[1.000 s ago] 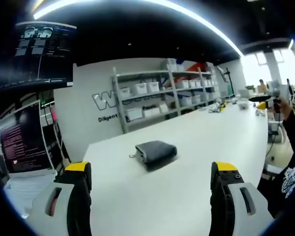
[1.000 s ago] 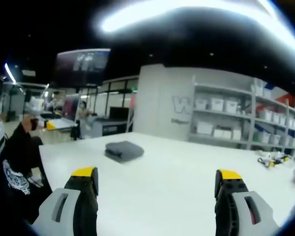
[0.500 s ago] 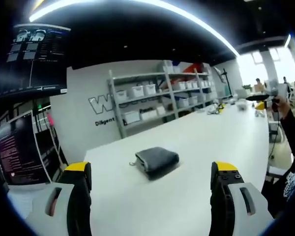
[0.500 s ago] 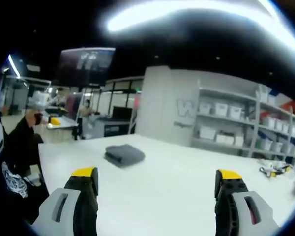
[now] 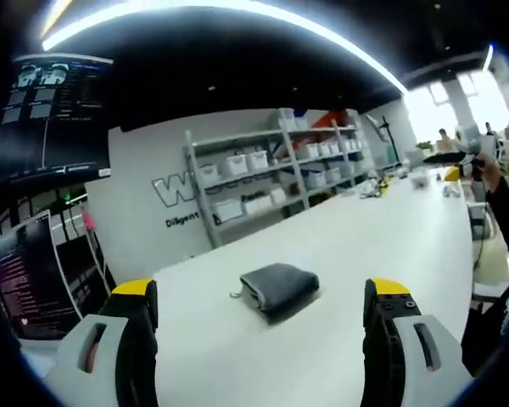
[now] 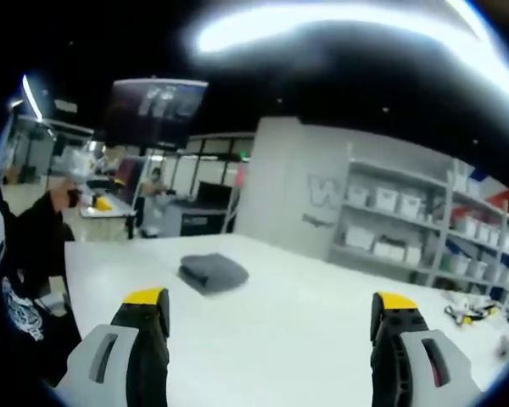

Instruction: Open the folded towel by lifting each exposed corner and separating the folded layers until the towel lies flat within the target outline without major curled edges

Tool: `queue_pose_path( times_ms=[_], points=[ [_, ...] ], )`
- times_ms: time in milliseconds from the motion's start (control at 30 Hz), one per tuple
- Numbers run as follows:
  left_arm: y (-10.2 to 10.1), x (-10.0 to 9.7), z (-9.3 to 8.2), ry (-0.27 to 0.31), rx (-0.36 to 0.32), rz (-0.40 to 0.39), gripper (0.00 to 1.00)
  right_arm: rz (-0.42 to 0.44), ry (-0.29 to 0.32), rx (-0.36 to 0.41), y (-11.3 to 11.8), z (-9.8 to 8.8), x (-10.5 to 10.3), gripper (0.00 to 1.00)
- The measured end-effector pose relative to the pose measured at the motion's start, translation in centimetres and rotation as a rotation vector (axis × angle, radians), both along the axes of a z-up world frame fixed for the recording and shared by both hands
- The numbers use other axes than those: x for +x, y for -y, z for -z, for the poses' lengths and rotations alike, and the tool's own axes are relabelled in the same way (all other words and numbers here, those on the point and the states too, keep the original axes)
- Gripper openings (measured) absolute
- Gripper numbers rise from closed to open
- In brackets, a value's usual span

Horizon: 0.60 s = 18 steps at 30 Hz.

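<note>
I get bright overhead strip lights [image 5: 237,10] arcing above my fingers, blown out to white glare in the right gripper view. The white table [image 5: 339,254] beyond the fingertips reflects evenly; the folded towel [image 5: 278,287] casts only a faint shadow. Windows [image 5: 458,89] far right are overexposed. Fisheye bending is strong, and the right gripper view is softly blurred.

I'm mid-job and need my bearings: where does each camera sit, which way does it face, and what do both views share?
Left gripper view: rides on the left tongs, facing across the white table at the folded grey towel and shelving; its open jaws and a sleeve show.
Right gripper view: rides on the right tongs, facing the towel from another side; open jaws and a dark sleeve show.
Shared: towel, table, shelving.
</note>
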<state>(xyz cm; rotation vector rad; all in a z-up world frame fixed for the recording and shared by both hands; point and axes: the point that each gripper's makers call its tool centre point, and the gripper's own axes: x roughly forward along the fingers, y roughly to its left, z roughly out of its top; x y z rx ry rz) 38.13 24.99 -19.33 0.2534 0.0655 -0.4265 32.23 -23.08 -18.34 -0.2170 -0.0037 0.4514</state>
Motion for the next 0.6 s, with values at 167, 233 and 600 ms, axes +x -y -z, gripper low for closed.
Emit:
queue_pose_path(
  times_ms=[167, 233, 600],
  points=[
    [0.1, 0.1, 0.7, -0.029, -0.036, 0.022, 1.00, 0.004, -0.013, 0.008, 0.4, 0.4, 0.6, 0.99],
    [0.3, 0.1, 0.8, -0.029, -0.010, 0.021, 1.00, 0.001, -0.028, 0.006, 0.2, 0.7, 1.1, 0.99],
    [1.0, 1.0, -0.4, -0.015, 0.018, 0.031, 1.00, 0.015, -0.045, -0.054, -1.2, 0.2, 2.8, 0.99]
  ],
)
